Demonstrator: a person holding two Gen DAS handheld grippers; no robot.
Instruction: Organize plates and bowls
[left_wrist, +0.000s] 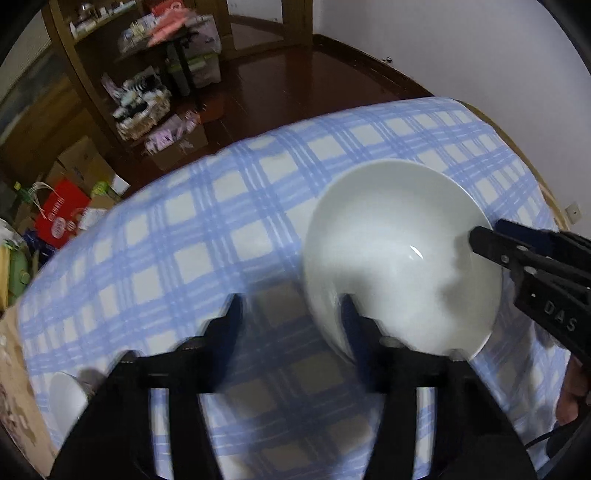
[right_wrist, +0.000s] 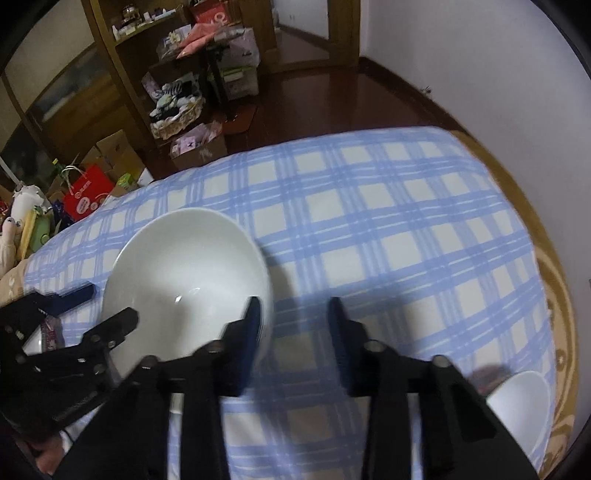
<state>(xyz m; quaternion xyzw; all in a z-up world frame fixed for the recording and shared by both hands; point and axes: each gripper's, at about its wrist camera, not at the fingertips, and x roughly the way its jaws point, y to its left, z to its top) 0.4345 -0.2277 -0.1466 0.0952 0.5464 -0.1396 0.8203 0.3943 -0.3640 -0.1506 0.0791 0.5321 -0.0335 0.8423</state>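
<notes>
A large white glazed ceramic bowl (left_wrist: 402, 254) sat upright on the blue-and-white checked tablecloth (left_wrist: 184, 240). The left gripper (left_wrist: 291, 314) straddled its left rim, one finger inside and one outside; the right gripper (right_wrist: 293, 314) straddled the opposite rim the same way. Both sets of jaws stood partly spread, and whether the pads pressed the wall was unclear through the blur. The step looked like a two-handed pickup; next, both needed a firm pinch, then a level lift

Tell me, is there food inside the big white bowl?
No, the big white bowl is empty; its inside shows only bare white glaze.
</notes>
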